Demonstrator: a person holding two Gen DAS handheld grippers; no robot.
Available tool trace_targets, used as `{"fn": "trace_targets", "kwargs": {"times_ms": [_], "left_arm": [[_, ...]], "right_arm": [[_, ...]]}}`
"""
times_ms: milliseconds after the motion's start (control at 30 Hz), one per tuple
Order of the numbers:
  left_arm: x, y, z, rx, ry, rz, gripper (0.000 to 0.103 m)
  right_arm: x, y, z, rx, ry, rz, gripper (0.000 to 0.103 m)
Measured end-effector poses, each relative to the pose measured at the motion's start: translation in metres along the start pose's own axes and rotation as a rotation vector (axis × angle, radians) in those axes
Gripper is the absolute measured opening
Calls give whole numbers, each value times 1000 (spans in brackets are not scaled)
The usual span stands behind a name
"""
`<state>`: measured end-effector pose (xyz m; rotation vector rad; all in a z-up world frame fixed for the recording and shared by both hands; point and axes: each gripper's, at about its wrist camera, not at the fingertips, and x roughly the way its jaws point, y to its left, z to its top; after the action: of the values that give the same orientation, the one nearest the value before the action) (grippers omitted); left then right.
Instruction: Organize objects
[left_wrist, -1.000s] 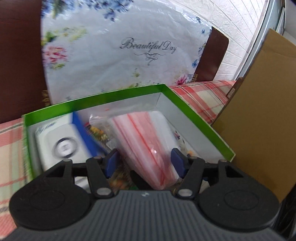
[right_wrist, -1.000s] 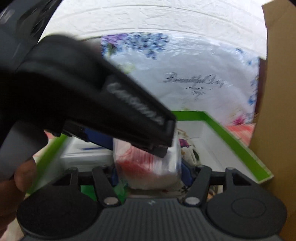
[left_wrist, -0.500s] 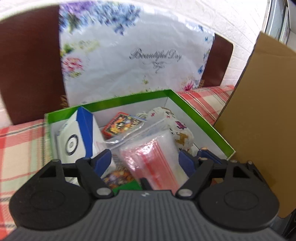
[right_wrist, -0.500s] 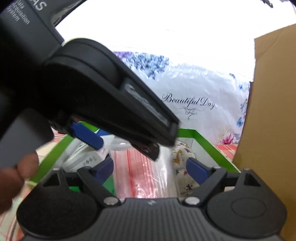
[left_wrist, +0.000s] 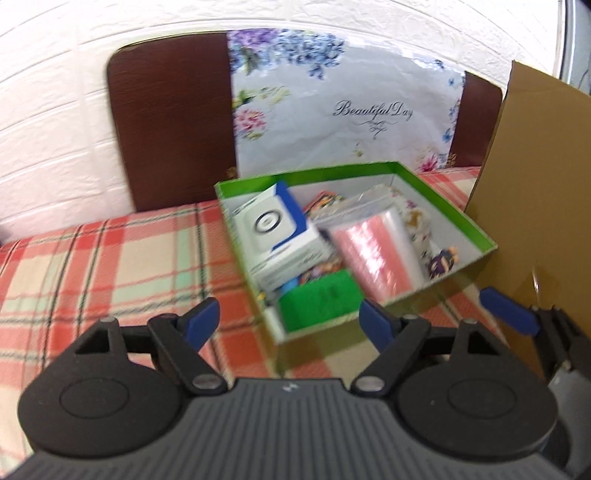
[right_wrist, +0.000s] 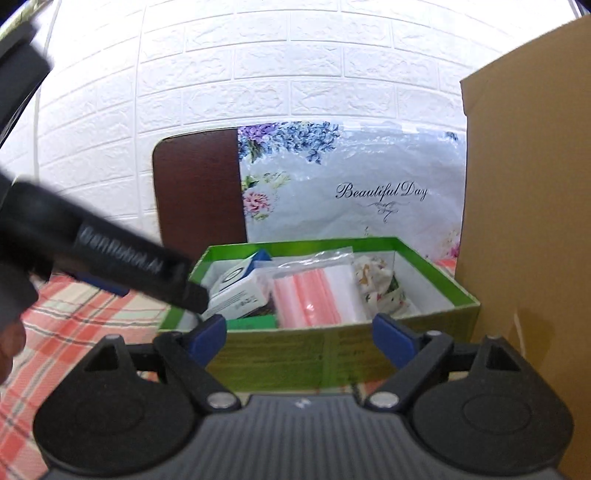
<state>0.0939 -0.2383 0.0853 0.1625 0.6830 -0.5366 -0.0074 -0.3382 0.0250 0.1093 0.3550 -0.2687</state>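
A home room, plaid tablecloth (left_wrist: 110, 266), white brick-pattern wall (right_wrist: 295, 55), floral "Beautiful Day" bag (left_wrist: 332, 122), cardboard box (right_wrist: 528, 206)

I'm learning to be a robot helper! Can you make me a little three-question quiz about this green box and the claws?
1. True or false: the bag of pink strips lies inside the green box.
2. What stands right of the box? A) a cardboard sheet B) a bucket C) a lamp
3. Fill in: neither the left claw nor the right claw holds ____.

Key: 1 true. 2 A. 3 anything; the left claw's jaws are opening with nothing between them, and the right claw's stand wide.
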Motion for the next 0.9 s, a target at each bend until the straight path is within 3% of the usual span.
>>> {"fn": "trace_targets", "kwargs": {"times_ms": [233, 400, 767, 900], "left_arm": [[-23, 12, -24, -16, 6, 49, 88], [-42, 16, -33, -22, -25, 91, 91], [-83, 22, -51, -24, -81, 146, 103], [-96, 28, -58, -36, -99, 165, 103]], "right_arm": [[-30, 3, -2, 23, 31, 5, 90], [-52, 2, 3, 43, 21, -7, 102], [-93, 11, 15, 78, -18, 19, 103], [-103, 18, 15, 72, -21, 37, 103]]}}
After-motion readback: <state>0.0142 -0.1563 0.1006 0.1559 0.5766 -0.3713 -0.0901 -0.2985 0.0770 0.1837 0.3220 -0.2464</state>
